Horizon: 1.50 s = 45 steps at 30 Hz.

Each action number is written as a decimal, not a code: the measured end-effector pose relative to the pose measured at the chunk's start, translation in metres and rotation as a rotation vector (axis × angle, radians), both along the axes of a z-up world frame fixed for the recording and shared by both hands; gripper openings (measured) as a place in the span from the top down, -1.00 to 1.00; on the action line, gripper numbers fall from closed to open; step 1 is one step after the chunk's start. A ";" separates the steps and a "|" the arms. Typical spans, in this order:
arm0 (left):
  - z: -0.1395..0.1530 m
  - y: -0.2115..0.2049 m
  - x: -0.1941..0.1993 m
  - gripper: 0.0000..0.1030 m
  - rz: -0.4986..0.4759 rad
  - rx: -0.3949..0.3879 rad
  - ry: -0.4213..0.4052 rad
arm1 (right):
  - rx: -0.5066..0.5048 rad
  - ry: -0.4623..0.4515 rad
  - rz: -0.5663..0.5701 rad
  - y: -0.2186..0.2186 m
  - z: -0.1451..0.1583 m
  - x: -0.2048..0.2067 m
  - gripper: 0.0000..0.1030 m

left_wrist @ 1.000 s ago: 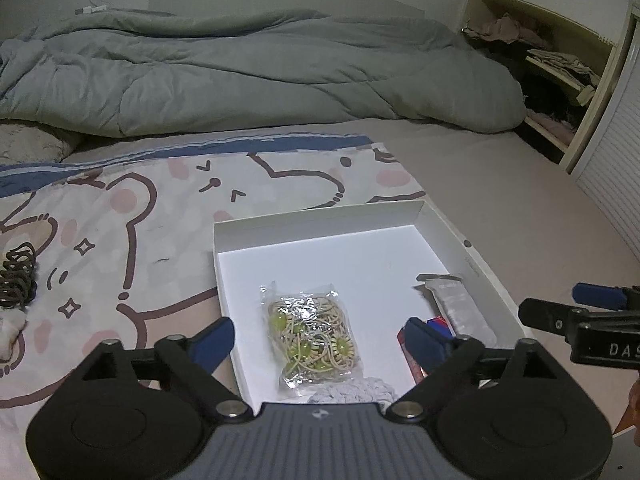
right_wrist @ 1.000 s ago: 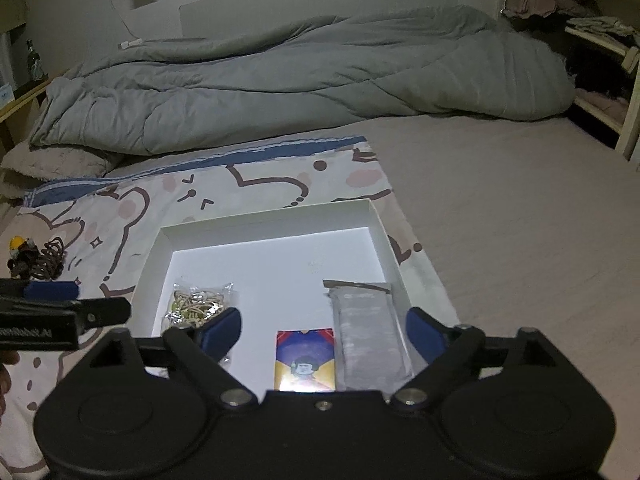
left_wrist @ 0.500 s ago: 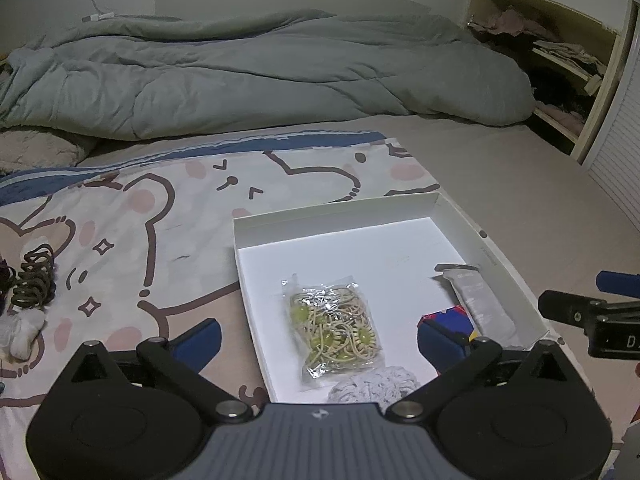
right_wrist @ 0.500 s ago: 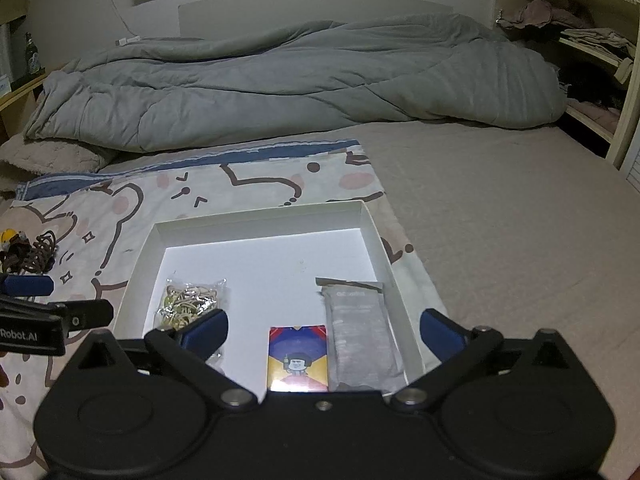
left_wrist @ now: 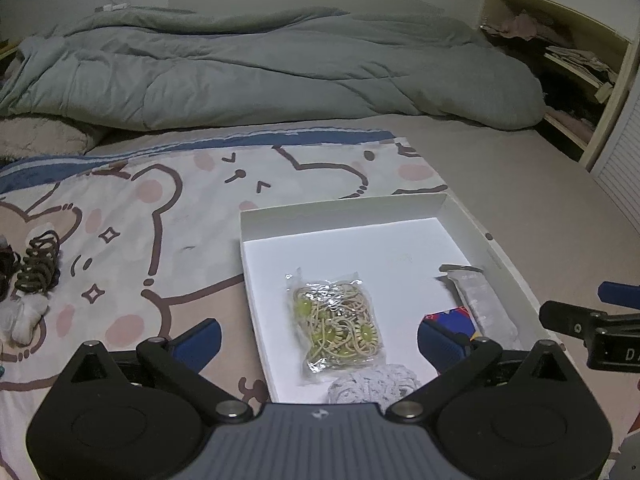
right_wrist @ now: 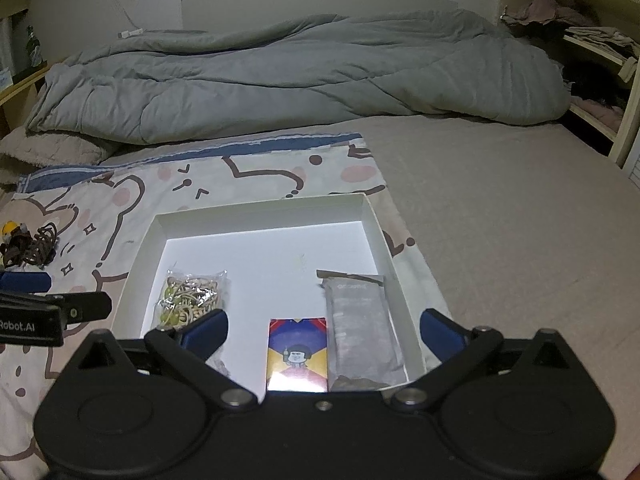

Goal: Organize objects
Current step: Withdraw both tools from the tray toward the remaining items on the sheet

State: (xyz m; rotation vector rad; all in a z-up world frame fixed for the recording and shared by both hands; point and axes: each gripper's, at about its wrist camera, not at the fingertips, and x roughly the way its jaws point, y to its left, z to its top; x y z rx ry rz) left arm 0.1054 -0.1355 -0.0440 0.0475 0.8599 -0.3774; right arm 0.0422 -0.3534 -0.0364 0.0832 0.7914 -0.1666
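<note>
A shallow white box [left_wrist: 340, 212] [right_wrist: 260, 210] lies on a bear-print blanket. In it are a clear bag of hair ties [left_wrist: 336, 320] [right_wrist: 192, 296], a grey sachet [left_wrist: 480, 304] [right_wrist: 360, 324], a colourful card pack [right_wrist: 297, 354] [left_wrist: 452, 314] and a grey knitted ball [left_wrist: 372, 386]. Dark hair ties [left_wrist: 38, 264] [right_wrist: 32, 246] and a white bow-shaped piece [left_wrist: 26, 316] lie on the blanket to the left. My left gripper [left_wrist: 318, 338] hangs open over the box's near left edge. Over the box's near side my right gripper [right_wrist: 324, 330] stands open and empty.
A rumpled grey duvet [left_wrist: 260, 76] [right_wrist: 300, 72] fills the far side of the bed. Bare beige sheet [right_wrist: 520, 220] spreads to the right. An open shelf with clothes [left_wrist: 560, 64] stands at the far right. The blanket [left_wrist: 140, 208] covers the left.
Both grippers' jaws have spread wider. The left wrist view has shifted left, so the box sits further right and the dark hair ties show more fully.
</note>
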 end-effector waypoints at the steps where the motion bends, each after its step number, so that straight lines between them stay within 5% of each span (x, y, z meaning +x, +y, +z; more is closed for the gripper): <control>1: -0.001 0.002 0.001 -1.00 0.006 0.000 0.001 | 0.000 0.002 0.000 0.000 0.000 0.001 -1.00; 15: 0.007 0.056 0.016 -1.00 0.115 -0.007 -0.011 | 0.033 0.002 0.050 0.026 -0.002 0.030 -1.00; 45: 0.024 0.206 0.023 -1.00 0.317 0.035 -0.066 | 0.071 -0.064 0.271 0.168 0.006 0.091 -1.00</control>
